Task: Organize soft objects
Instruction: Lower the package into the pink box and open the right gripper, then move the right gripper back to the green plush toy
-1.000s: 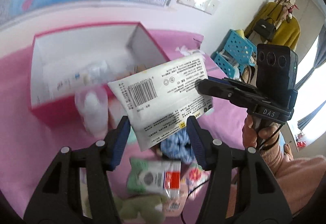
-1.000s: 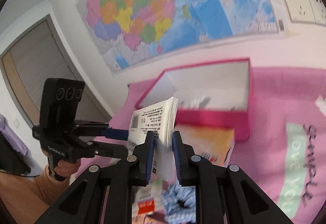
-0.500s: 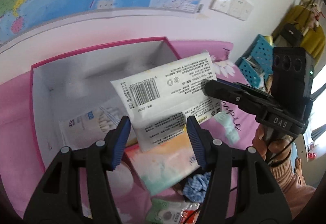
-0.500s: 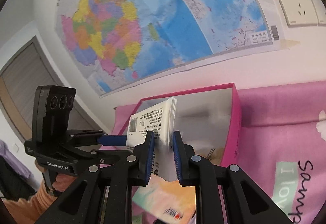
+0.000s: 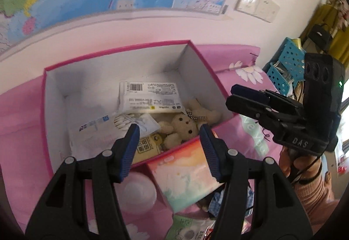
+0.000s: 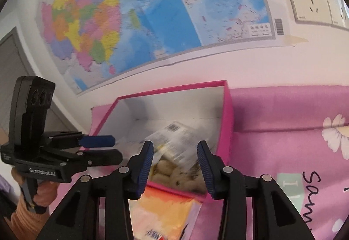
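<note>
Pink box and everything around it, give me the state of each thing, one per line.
Pink box: lid off, partly filled.
White tissue pack: released, lying in the box.
Teddy bear: lying in the box.
Cotton swab packet: in the box.
Pastel pack: outside the box.
Left tool: open, empty.
Right tool: just opened, empty.

The box (image 5: 202,61) beyond the left gripper (image 5: 168,148) is hot pink outside and white inside. In it lie a white packet (image 5: 148,98) with black print and a barcode, and a cream teddy bear (image 5: 185,125) with a checked bow. Nearer the blue-padded black fingers (image 5: 130,148), a pack (image 5: 185,176) fades from orange through white to mint. The cloth (image 6: 283,130) is pink with white daisies.
</note>
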Available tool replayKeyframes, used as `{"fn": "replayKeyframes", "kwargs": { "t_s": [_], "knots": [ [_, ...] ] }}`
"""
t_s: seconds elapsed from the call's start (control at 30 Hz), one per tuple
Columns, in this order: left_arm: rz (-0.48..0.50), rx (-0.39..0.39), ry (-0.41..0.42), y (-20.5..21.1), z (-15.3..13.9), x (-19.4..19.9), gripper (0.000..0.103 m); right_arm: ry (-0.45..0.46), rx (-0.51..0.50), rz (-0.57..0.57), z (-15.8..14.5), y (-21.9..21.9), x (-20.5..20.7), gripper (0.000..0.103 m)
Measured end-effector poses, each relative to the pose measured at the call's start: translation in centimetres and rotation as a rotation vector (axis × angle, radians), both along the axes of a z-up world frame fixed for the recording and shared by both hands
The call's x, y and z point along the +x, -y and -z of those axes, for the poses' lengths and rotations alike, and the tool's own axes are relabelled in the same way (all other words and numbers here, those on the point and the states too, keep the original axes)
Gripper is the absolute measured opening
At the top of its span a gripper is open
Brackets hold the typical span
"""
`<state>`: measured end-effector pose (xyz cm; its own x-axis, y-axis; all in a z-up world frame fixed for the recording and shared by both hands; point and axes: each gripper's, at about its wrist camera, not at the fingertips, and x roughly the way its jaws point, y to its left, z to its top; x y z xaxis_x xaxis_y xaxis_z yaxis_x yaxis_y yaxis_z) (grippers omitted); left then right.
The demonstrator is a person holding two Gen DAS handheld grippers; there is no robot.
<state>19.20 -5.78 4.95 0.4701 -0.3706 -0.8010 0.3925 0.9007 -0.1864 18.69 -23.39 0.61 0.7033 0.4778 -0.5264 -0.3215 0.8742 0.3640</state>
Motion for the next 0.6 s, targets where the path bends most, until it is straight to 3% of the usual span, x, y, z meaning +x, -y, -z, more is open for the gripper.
{"fn": "replayKeyframes", "kwargs": {
  "t_s": [0.37, 0.6],
  "knots": [
    [0.007, -0.086, 0.132, -5.0, -2.1, -7.7, 0.06, 0.053, 0.046, -0.157, -2.4, -1.3, -5.4, 0.055],
    [-0.077, -0.119, 0.089, -9.0, 0.2, -10.7, 0.06, 0.029, 0.101, -0.303, -2.2, -3.1, -9.8, 0.061]
  ]
}}
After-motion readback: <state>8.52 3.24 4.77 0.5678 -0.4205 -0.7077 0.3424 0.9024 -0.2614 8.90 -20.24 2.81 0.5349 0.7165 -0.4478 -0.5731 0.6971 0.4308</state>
